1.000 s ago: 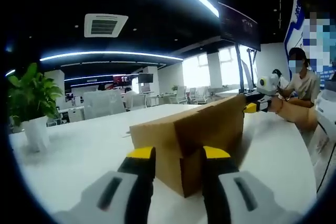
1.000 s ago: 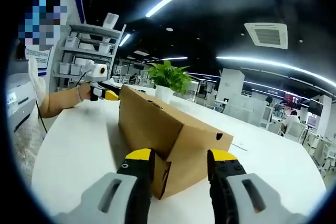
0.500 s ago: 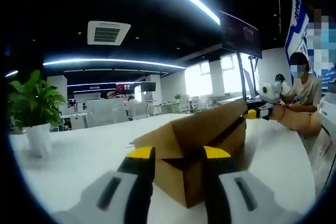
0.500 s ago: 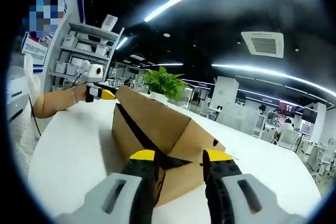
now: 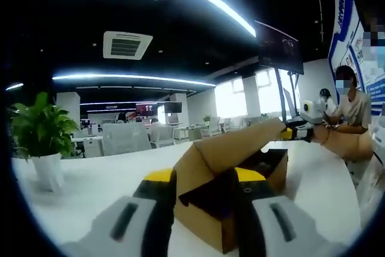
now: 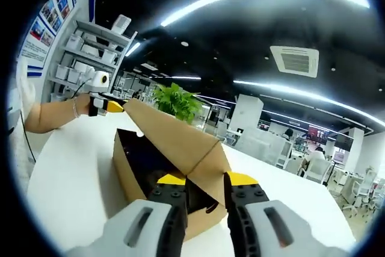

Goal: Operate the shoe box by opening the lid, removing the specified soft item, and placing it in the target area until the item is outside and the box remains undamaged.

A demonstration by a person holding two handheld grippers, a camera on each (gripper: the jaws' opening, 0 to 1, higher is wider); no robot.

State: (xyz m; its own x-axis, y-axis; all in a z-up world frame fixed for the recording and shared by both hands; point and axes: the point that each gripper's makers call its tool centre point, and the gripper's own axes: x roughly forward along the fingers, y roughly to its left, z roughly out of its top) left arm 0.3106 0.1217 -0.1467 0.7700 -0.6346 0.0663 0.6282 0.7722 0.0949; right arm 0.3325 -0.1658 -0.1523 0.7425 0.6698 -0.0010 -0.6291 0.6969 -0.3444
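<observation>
The brown cardboard shoe box point(image 5: 267, 179) stands on the white table point(image 5: 102, 179) with its lid point(image 5: 234, 142) swung up at a slant. My left gripper point(image 5: 204, 179) is shut on the lid's near end flap. My right gripper point(image 5: 291, 132) holds the far end. In the right gripper view the same lid point(image 6: 168, 136) slopes up over the box point(image 6: 123, 170); my right gripper point(image 6: 204, 182) is shut on its near flap, and my left gripper point(image 6: 111, 106) sits at the far corner. The inside looks dark; I cannot make out the soft item.
A potted plant point(image 5: 39, 133) in a white pot stands on the table, seen behind the box as the plant point(image 6: 174, 100). The holder's forearm point(image 5: 343, 142) reaches in from the side. A seated person point(image 5: 355, 103) and white shelves point(image 6: 78, 58) lie beyond the table.
The lid was flat a second ago and has swung up, showing the dark inside. Both grippers rose with it, and the right gripper's jaws drew closer together.
</observation>
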